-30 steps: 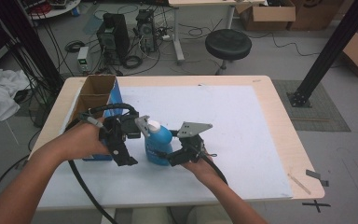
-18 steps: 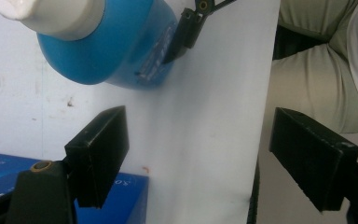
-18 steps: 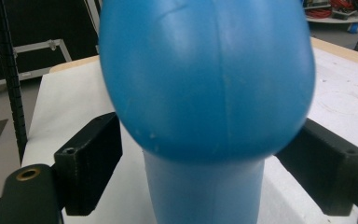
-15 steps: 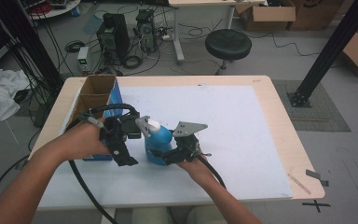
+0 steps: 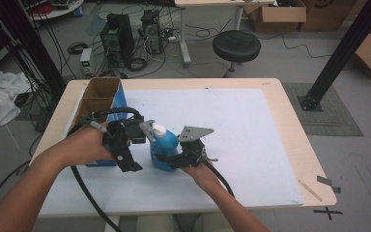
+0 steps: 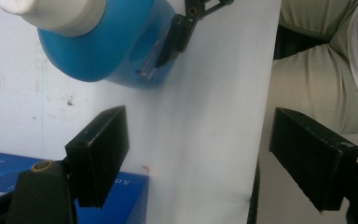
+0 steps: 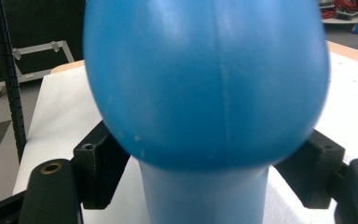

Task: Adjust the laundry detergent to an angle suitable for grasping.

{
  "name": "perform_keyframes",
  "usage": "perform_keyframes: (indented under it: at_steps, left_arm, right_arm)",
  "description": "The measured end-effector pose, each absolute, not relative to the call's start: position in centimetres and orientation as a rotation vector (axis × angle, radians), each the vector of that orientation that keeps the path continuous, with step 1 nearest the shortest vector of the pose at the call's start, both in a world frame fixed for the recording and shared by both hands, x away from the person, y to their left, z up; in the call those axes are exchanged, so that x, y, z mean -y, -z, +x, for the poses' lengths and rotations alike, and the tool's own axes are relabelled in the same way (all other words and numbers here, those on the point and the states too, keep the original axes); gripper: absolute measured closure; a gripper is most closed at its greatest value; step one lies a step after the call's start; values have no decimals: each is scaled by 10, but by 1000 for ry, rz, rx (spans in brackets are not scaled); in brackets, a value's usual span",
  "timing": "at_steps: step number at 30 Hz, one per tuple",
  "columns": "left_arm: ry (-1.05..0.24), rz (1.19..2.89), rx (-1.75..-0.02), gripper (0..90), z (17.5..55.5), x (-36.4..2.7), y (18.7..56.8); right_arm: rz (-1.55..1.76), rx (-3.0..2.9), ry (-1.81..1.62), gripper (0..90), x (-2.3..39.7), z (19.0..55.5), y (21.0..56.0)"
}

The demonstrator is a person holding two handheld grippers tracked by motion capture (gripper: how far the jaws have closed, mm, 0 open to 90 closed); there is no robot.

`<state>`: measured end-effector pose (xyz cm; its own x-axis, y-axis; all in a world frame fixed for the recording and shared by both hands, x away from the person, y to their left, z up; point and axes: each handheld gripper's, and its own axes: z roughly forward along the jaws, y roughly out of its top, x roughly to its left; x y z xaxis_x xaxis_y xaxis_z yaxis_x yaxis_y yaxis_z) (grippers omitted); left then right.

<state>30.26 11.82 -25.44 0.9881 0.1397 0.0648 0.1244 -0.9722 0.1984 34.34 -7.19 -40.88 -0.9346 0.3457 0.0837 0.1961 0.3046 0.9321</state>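
Right hand-held gripper (image 5: 160, 159) has just been closing its jaws on the round blue plastic bottle with a white cap (image 5: 163, 145); in the right gripper view the two black jaws sit against the bottle's narrower lower part (image 7: 205, 196), one on either side, so I read it as pinching the bottle. Left hand-held gripper (image 5: 134, 166) stands just beside the bottle on the person's left, jaws spread wide with nothing between them; its own view shows bare white sheet between the pads (image 6: 98, 158) and the bottle (image 6: 116, 51) above them, apart.

Largest first: the pale wooden bench (image 5: 290, 111) carries a white paper sheet (image 5: 251, 125) over most of its top. An open brown cardboard box with blue sides (image 5: 99, 94) stands at the bench's far left corner, running down the left edge. The bottle stands on the sheet left of the middle, nearer the front edge, tilted a little toward the left gripper, its cap (image 5: 158, 129) still on.

As a judgement: the work looks like taking hold of the bottle, perhaps to uncap or move it. The grasp on its body appears made; lifting it has not begun, as its base looks to rest on the sheet, and the left gripper has yet to take the cap or anything else.
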Motion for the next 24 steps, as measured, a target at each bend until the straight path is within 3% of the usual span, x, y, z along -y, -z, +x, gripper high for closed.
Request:
perform_keyframes:
  at_steps: [15, 21, 24]
  left_arm:
    - [-115, 2938, -207, 209, 303, -121, 254]
    - [-111, 2935, -210, 210, 303, -122, 255]
    - [-112, 2934, -213, 209, 303, -122, 255]
  right_arm:
    - [496, -2418, -1689, 320, 70, 345, 410]
    - [456, -2428, -1695, 416, 68, 344, 409]
    - [440, -2430, -1690, 421, 68, 344, 408]
